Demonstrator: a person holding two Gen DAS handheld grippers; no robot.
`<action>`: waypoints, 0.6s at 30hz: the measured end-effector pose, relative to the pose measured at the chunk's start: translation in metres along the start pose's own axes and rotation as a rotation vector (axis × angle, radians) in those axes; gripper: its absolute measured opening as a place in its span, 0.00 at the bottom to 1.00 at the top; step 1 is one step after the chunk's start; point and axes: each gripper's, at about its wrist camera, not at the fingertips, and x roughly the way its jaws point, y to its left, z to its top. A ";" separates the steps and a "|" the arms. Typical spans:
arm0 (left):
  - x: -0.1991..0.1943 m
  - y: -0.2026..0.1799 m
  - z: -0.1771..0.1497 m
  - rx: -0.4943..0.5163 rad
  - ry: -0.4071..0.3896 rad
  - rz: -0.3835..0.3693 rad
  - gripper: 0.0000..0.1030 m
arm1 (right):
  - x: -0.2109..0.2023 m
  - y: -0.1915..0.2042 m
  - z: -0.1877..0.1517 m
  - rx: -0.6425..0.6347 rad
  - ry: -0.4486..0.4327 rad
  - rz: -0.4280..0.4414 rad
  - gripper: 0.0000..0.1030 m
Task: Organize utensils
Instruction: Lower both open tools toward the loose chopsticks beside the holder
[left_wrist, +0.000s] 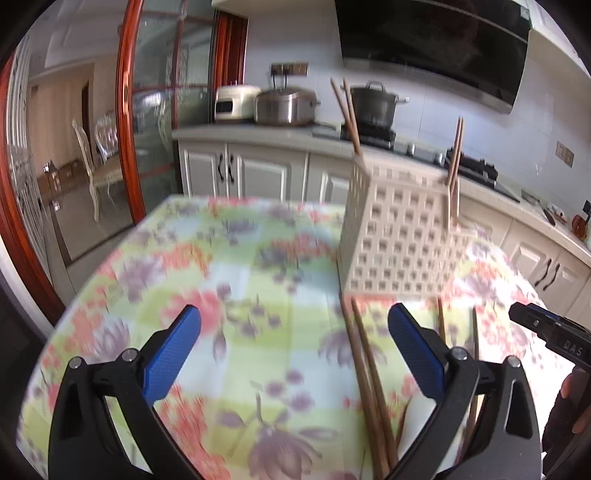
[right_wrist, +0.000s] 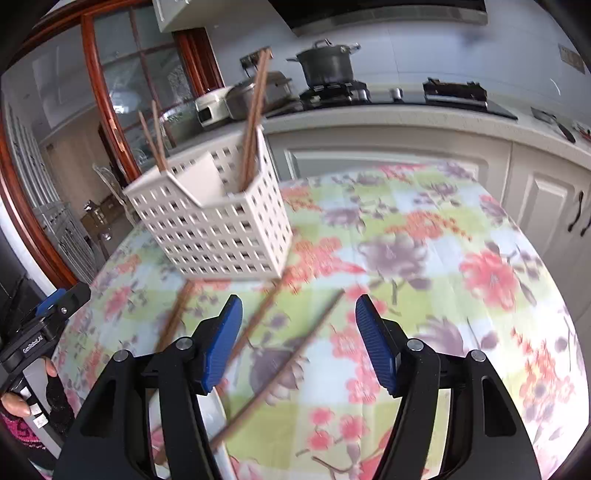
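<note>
Right wrist view takes in the round table under a flowered plastic cloth (right_wrist: 424, 229), spreading ahead of the right claw (right_wrist: 299, 343), whose blue pads gape wide around nothing. Ahead and left of it stands the white perforated plastic utensil holder (right_wrist: 221, 225), two pairs of brown wooden chopsticks (right_wrist: 255, 110) upright inside. More loose chopsticks (right_wrist: 280, 373) lie just beneath the fingers. The left claw (left_wrist: 293, 354) hangs equally wide, empty, the holder (left_wrist: 399, 236) ahead to its right.
</note>
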 end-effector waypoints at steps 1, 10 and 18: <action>0.002 -0.001 -0.006 0.000 0.011 -0.002 0.95 | 0.003 -0.002 -0.004 0.006 0.012 -0.005 0.61; 0.008 0.005 -0.032 0.003 0.060 0.017 0.95 | 0.023 0.000 -0.019 -0.004 0.088 -0.047 0.60; 0.010 0.003 -0.038 0.026 0.069 0.013 0.95 | 0.044 0.021 -0.020 -0.054 0.148 -0.118 0.59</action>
